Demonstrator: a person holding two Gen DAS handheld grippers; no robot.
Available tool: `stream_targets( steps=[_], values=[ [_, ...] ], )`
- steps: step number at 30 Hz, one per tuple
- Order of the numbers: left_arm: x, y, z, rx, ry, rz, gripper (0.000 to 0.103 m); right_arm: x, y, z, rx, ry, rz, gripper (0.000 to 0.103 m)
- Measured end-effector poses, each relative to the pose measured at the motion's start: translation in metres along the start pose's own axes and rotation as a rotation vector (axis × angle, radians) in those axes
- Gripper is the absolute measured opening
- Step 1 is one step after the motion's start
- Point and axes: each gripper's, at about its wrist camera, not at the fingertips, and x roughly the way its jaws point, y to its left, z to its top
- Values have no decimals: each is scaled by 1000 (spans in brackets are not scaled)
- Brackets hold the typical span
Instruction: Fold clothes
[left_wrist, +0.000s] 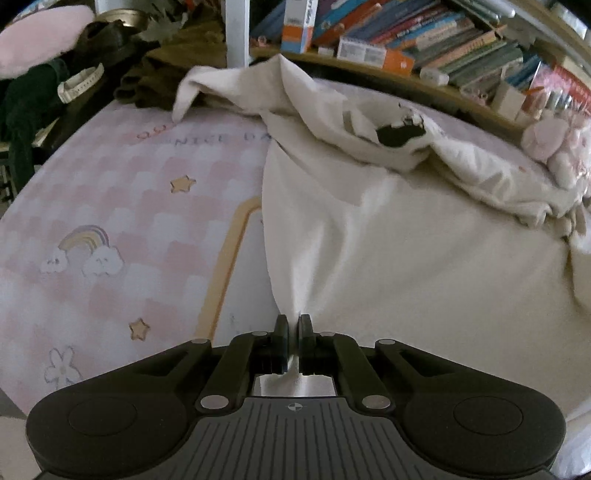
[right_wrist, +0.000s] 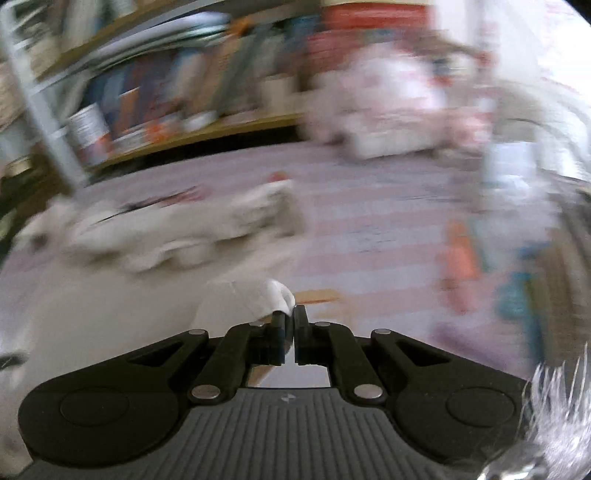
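Both tools, left tool (left_wrist: 294, 322) and right tool (right_wrist: 290, 314), clamp the cream garment (left_wrist: 388, 258) on a pink checked bedsheet (left_wrist: 122, 206) beside bookshelves (left_wrist: 424, 40).

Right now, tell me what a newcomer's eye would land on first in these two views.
First, the cream garment, spread over the pink checked bed sheet and crumpled at its far end; the left tool is shut on its near edge. In the blurred right wrist view, the right tool pinches a white fold of the garment. Behind the bed runs a crowded bookshelf.
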Motion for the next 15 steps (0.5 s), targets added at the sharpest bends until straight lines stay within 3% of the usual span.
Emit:
stream_targets(
  steps=[2,6,7,8,9,10,15],
  values=[
    [2,-6,-2,12,13,-12,4,2,-27,-3,73,27,-65,4],
    [3,-15,-2,51,8,10,4,19,-38,-19,-22,209,-99,8],
    [3,-15,-2,55,8,15,4,20,-36,-24,-59,228,-110,11],
    [3,-15,-1,58,7,20,4,20,-33,-27,-98,241,-121,22],
    [3,-14,0,55,2,30,4,18,-29,-27,-142,228,-131,36],
    [2,-11,1,55,-5,43,4,13,-26,-25,-177,202,-137,40],
    [-1,4,7,0,-44,92,4,-9,-6,4,-309,105,-68,53]
  ],
)
